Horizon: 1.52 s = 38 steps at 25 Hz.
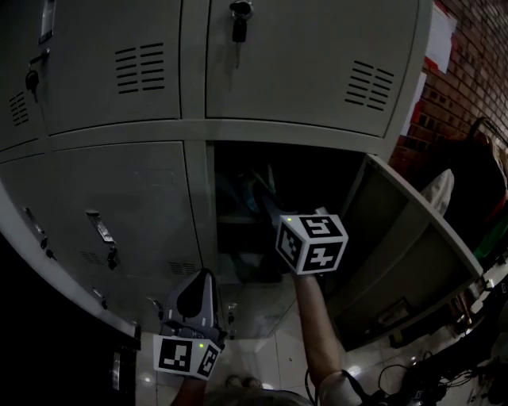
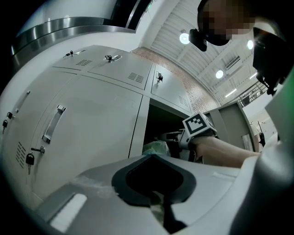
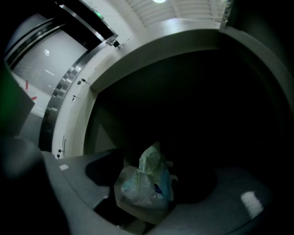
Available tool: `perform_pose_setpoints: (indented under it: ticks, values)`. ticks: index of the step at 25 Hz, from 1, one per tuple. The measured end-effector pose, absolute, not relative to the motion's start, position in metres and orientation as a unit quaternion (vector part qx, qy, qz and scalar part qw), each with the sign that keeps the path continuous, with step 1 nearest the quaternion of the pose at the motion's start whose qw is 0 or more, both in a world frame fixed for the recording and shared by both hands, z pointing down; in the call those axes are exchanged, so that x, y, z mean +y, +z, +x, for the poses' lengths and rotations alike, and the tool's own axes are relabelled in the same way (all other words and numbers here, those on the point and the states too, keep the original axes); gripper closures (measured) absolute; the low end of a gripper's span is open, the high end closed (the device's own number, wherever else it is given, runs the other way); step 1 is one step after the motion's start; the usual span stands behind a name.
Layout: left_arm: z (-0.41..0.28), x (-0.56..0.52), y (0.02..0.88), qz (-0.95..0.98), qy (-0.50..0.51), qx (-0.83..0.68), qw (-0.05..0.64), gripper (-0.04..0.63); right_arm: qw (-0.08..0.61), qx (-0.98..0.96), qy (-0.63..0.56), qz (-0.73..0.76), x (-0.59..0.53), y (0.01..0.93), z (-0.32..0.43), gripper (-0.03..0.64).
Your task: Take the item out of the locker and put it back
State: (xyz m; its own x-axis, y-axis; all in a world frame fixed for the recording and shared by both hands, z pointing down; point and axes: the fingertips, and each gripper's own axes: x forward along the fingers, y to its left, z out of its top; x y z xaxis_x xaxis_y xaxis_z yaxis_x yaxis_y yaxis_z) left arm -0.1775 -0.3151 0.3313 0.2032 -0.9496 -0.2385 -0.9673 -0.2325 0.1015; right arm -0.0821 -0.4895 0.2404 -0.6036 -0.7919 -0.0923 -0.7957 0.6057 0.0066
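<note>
The open locker (image 1: 361,202) is dark inside. In it lies a crumpled green-blue plastic bag (image 3: 144,186), resting on the locker shelf (image 3: 138,213); it also shows pale green in the left gripper view (image 2: 156,148). My right gripper (image 3: 154,167) reaches into the locker, its marker cube (image 1: 311,243) at the opening. Its jaws stand apart on either side of the bag without pressing it. My left gripper (image 1: 199,279) hangs low in front of the closed locker door (image 1: 135,206), jaws together and empty.
The open locker's door (image 1: 413,246) swings out to the right. Closed lockers (image 1: 302,55) fill the row above, one with keys (image 1: 239,22) in its lock. A brick wall (image 1: 460,71) and cables (image 1: 413,377) on the tiled floor lie at the right.
</note>
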Motion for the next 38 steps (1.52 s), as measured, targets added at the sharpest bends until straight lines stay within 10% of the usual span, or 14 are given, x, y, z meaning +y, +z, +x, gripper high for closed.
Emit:
perform_pose_setpoints:
  ticks: [12, 23, 38]
  values:
    - [-0.168, -0.305, 0.316, -0.778, 0.116, 0.614, 0.065, 0.591, 0.165, 0.902, 0.045, -0.397, -0.361, 0.212, -0.026, 0.294]
    - [-0.139, -0.292, 0.344, -0.795, 0.083, 0.599, 0.049, 0.591, 0.163, 0.902, -0.042, -0.397, -0.305, 0.342, -0.01, 0.614]
    - [-0.14, -0.281, 0.344, -0.795, 0.083, 0.6, 0.044, 0.591, 0.161, 0.907, -0.035, -0.388, -0.294, 0.338, -0.014, 0.614]
